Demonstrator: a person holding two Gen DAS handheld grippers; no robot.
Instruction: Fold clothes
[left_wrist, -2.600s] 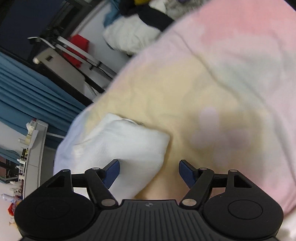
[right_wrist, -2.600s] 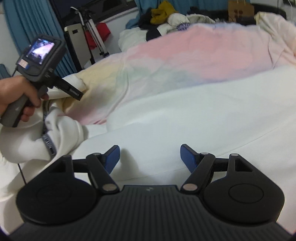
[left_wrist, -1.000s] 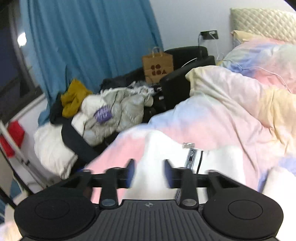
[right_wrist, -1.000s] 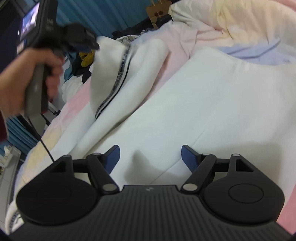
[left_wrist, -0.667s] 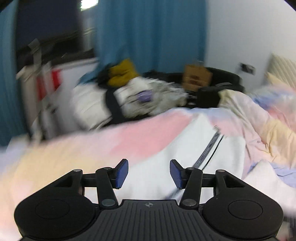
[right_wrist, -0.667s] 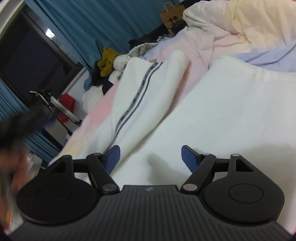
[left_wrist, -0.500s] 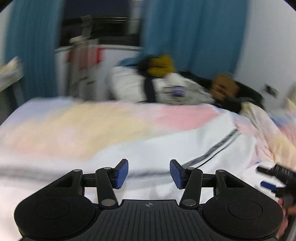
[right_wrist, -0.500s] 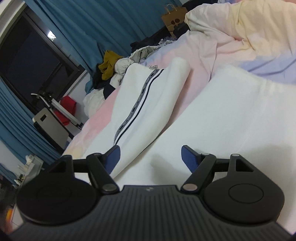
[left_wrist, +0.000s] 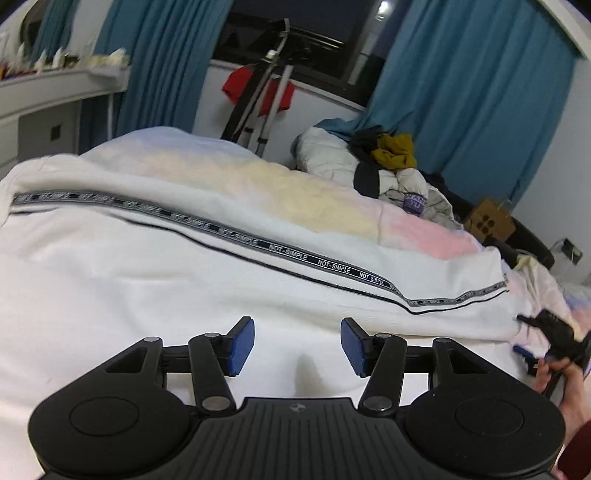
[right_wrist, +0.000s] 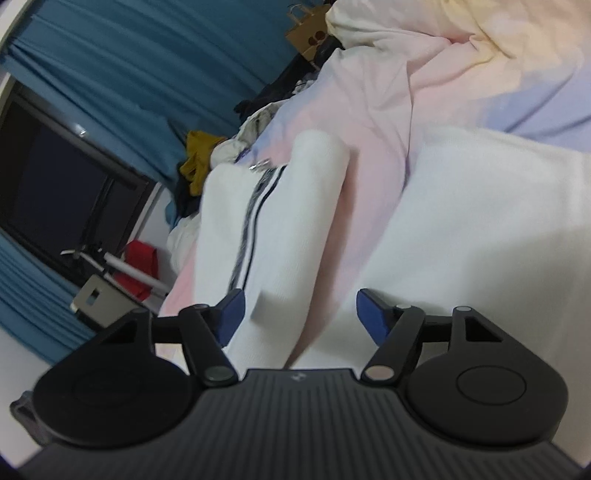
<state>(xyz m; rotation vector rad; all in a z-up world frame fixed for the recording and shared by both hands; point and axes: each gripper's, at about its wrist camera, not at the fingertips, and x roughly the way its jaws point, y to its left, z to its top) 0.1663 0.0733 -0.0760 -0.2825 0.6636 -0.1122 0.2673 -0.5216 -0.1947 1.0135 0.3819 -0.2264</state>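
Left wrist view: my left claw (left_wrist: 297, 345) and right claw (right_wrist: 297, 312) hang released above white trousers with a black lettered stripe (left_wrist: 258, 258), spread long on the bed; folds remain.

Bedroom — bed (left_wrist: 332, 195), curtains (left_wrist: 461, 96)

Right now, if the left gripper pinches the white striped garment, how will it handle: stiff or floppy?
Probably floppy: the white striped garment lies in soft folds over the bedding. Likely light, sagging from one pinch. The open left gripper would drag folds, not slide it whole.
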